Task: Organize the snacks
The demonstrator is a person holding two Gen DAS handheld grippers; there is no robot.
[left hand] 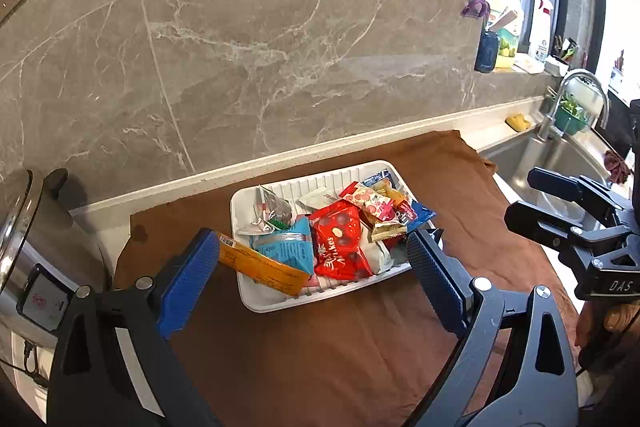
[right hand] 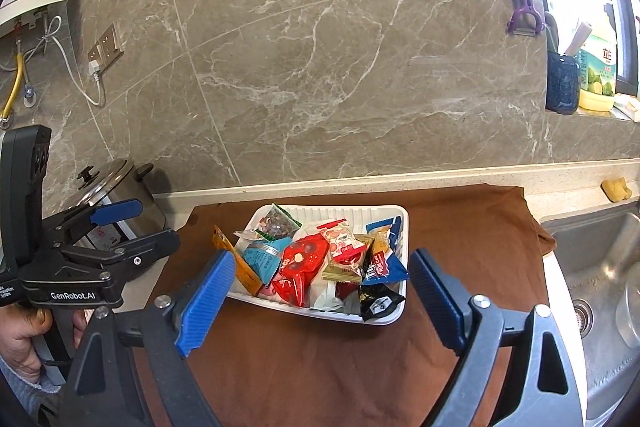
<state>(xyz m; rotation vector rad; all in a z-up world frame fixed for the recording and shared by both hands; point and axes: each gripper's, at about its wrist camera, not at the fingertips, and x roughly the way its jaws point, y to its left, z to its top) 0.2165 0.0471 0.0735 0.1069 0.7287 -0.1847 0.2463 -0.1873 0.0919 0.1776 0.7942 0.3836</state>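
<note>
A white ribbed tray (left hand: 256, 301) (right hand: 394, 217) sits on a brown cloth (left hand: 320, 347) (right hand: 320, 359) and holds several snack packets. Among them are a red packet (left hand: 338, 241) (right hand: 298, 267), an orange packet (left hand: 260, 263) (right hand: 236, 263) overhanging the left rim, a light blue packet (left hand: 286, 249) and a black packet (right hand: 378, 301). My left gripper (left hand: 314, 259) is open and empty, just in front of the tray. My right gripper (right hand: 322, 283) is open and empty, also in front of the tray. Each gripper shows in the other's view, the right (left hand: 560, 211) and the left (right hand: 120, 227), both open.
A steel pot (left hand: 36, 255) (right hand: 116, 195) stands left of the cloth. A steel sink (right hand: 600, 291) with a tap (left hand: 576, 95) lies to the right. A marble wall (left hand: 280, 47) runs close behind the tray. A yellow sponge (right hand: 616, 189) lies on the ledge.
</note>
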